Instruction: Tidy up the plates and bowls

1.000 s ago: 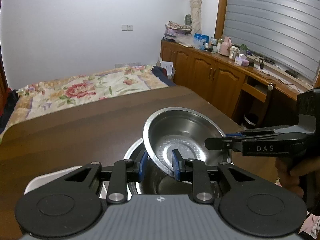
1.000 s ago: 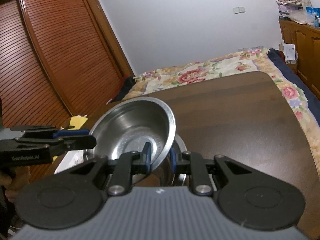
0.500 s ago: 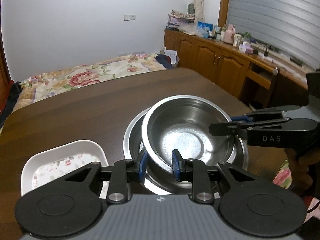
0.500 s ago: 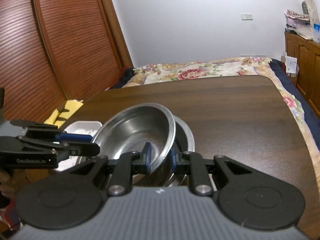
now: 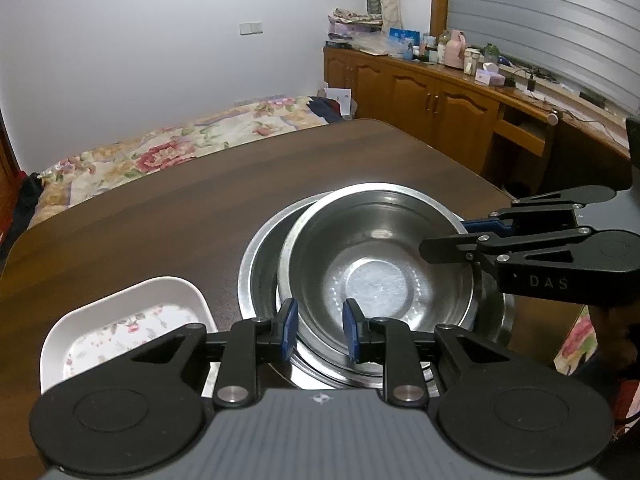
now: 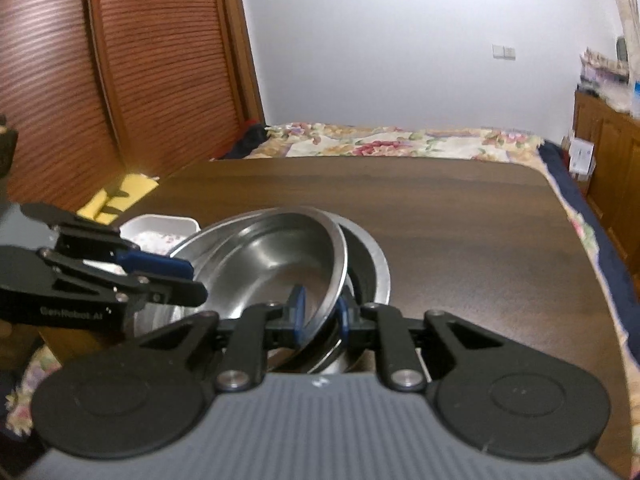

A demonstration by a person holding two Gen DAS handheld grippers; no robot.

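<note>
While both grippers hang over the dark brown wooden table (image 5: 168, 216), I've got the smaller round stainless-steel bowl (image 5: 380, 264) pinched at two spots on its rim. L gripper (image 5: 318, 330) has its blue pads on either side of the near rim, jaws narrow, one pad inside the bowl and one outside; from this view I can't say for sure that both pads press the metal, but the rim sits right between them. R gripper (image 6: 320, 314) is clamped on the rim at the opposite side, jaws narrow & they've just been closing further w/ the rim between them. In the left wrist view the R gripper comes in from the right edge w/ a hand behind it, mostly dark. The small bowl sits inside the larger round stainless-steel bowl (image 5: 260, 268), off-centre, pushed toward the right of it, and tilted: in the right wrist view its rim (image 6: 280, 236) stands higher on the right than the left, so it isn't seated flat. The big bowl rests on the table. Just beside it, to the left in the left wrist view, is a white rounded-rectangular dish w/ a floral print inside (image 5: 120, 320), apart from both bowls. Bed w/ a floral cover (image 5: 180, 148) lies beyond the table's far edge.
</note>
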